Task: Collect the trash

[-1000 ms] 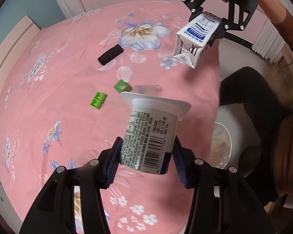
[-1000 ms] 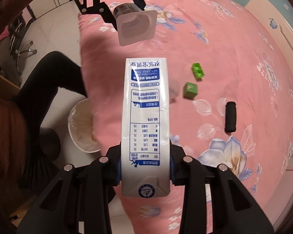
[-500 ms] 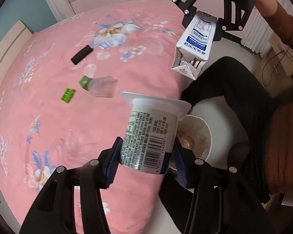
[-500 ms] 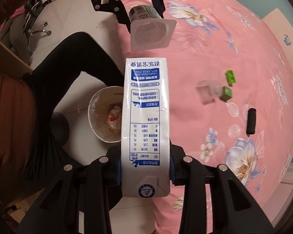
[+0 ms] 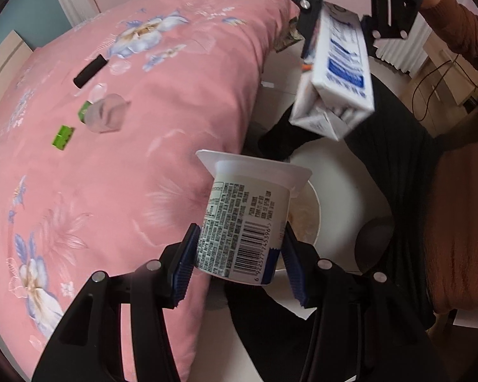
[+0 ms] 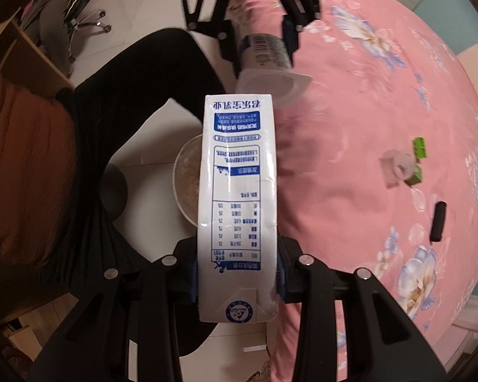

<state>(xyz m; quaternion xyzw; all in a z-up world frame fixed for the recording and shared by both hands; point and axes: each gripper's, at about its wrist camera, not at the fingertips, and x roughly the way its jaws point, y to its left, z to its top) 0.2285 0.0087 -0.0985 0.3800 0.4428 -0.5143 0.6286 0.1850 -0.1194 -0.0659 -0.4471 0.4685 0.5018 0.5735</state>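
**Trash in hand: two empties above the bin**

Yogurt cup (image 5: pixel 245 222): thin plastic, likely light and crushable; left gripper (image 5: pixel 239 267) jaws clamped on its lower wall, lower centre of frame.
Milk carton (image 6: pixel 237 203): stiff card, probably empty; right gripper (image 6: pixel 237 273) jaws grasping its base end.
Trash bin (image 6: pixel 183 184): on the floor beside the bed (image 5: pixel 143 127), directly under both items.
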